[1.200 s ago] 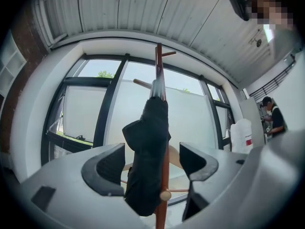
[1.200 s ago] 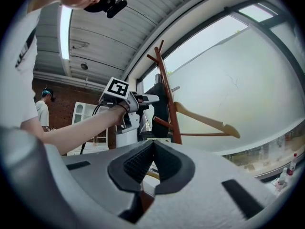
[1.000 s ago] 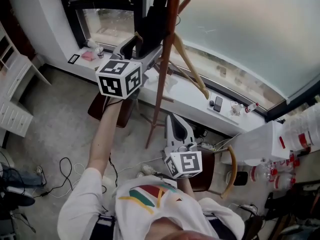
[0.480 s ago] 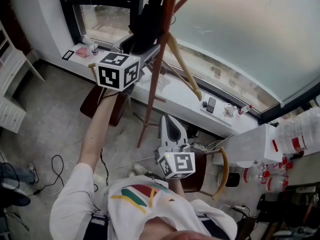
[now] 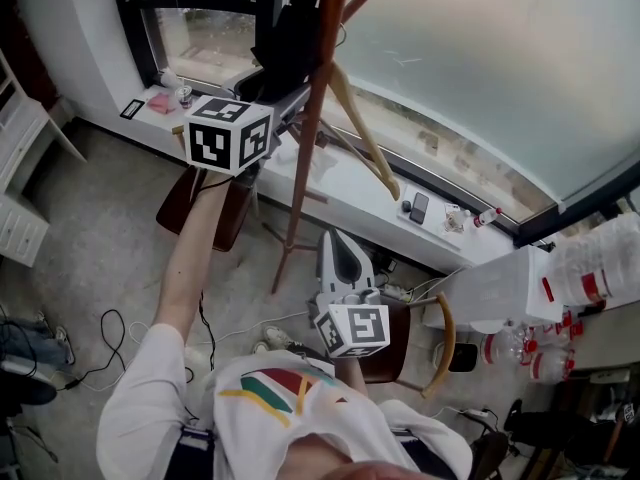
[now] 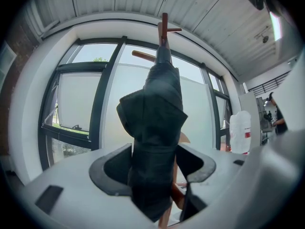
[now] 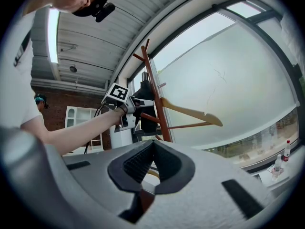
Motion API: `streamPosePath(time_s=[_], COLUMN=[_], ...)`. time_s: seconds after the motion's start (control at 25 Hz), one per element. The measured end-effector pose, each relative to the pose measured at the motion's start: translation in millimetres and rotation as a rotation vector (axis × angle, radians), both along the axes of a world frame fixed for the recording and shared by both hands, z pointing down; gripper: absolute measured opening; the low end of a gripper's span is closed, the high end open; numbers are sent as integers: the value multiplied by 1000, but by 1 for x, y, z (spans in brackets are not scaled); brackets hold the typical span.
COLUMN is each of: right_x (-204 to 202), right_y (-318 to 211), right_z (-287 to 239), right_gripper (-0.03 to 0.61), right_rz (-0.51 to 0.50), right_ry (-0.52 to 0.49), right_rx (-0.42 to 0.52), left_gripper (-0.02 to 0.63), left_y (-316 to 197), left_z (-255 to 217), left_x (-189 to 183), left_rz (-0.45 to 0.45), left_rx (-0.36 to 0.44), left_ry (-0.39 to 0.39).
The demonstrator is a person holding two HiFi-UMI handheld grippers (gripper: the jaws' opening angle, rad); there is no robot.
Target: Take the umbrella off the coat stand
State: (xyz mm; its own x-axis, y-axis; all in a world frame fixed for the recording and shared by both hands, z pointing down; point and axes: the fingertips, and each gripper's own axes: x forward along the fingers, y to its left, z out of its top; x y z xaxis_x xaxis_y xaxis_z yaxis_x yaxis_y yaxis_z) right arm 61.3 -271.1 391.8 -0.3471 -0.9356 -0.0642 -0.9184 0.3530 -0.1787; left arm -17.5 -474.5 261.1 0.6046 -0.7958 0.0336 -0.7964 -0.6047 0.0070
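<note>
From the head view, the left gripper [image 5: 272, 86] is held out at arm's length against the tall reddish-brown wooden coat stand [image 5: 303, 173], its jaws set to either side of the black folded fabric umbrella [image 5: 290, 40] that hangs high on the stand's pole. A pale wooden clothes hanger [image 5: 366, 140] slants off the stand on the side away from that gripper. The right gripper [image 5: 341, 251] sits low, near the stand's feet, with nothing in it. Set against a second ago, both grippers keep much the same places by the stand; the left one has barely shifted along the pole.

In the left gripper view, the umbrella [image 6: 155, 123] fills the gap between the jaws, hanging from a peg near the top of the coat stand [image 6: 164, 25]. The jaws have just been closing in, and both dark pads now meet the fabric, which looks pinched narrower there than just above.

In the right gripper view, the right gripper [image 7: 152, 148] has its ribbed pads pressed together at the tips, pinching nothing. Beyond them the coat stand [image 7: 153, 97] rises before the big frosted glass window [image 7: 228, 80], with the left gripper [image 7: 138, 105] on the umbrella [image 7: 143, 95] at one side of the pole and the hanger [image 7: 190, 113] jutting out at the other
</note>
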Motion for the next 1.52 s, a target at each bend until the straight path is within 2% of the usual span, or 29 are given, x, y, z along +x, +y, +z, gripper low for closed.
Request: streamPosePath(time_s=[1.2,1.52], right_x=[-14,-21], right_y=[2,3], right_z=[-1,-5], right_gripper=[0,0], right_rz=[-24,-35], right_ry=[39,37], right_rx=[2,19], left_gripper=[214,212], left_y=[2,0], left_z=[2,0], left_x=[-4,-12], left_rz=[-70,-86], left_rx=[42,21], left_ry=[-40,-67])
